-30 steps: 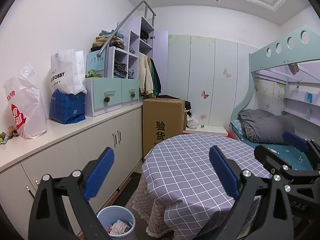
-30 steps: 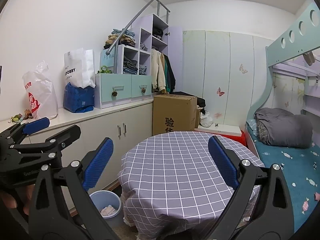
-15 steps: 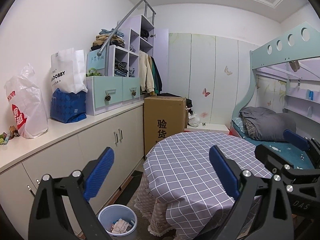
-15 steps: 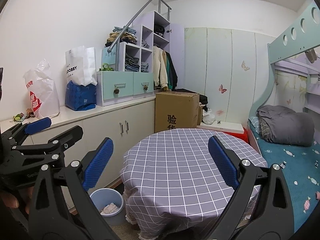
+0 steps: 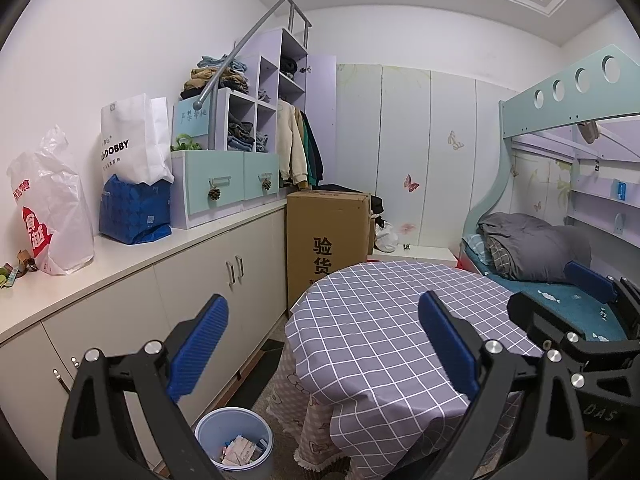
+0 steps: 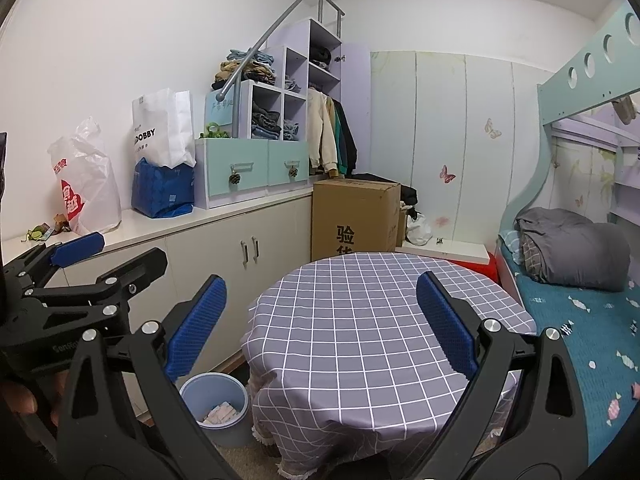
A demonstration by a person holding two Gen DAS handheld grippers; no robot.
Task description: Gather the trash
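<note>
The round pale-blue plastic waste bin (image 5: 234, 438) stands on the floor between the cream cabinet run (image 5: 224, 280) and the round bench draped in a purple-and-white checked cloth (image 5: 384, 328), close to the cloth's hanging edge. Crumpled paper scraps and wrappers (image 5: 240, 450) lie inside it, well below the rim.

The left gripper (image 5: 322, 342) is held above the near edge of the bench, its blue-padded fingers (image 5: 198, 344) spread wide and holding nothing. The right gripper (image 6: 320, 320) hangs beside it at similar height — fingers (image 6: 196, 326) likewise released, nothing between them. Each gripper shows at the edge of the other's view.

On the white countertop over the cabinets stand a white plastic bag with red print (image 5: 48, 208), a white paper carrier bag (image 5: 132, 140) and, just in front of it, a blue bag (image 5: 134, 212). Further along sits a mint-green drawer unit (image 5: 224, 184) under open lilac shelving stuffed with folded clothes (image 5: 256, 120).

A tall brown cardboard box with black characters (image 5: 326, 236) stands on the floor behind the bench. To the right is a bunk bed with a teal mattress (image 6: 592, 320) — a rolled grey quilt (image 6: 572, 248) lies on it.
</note>
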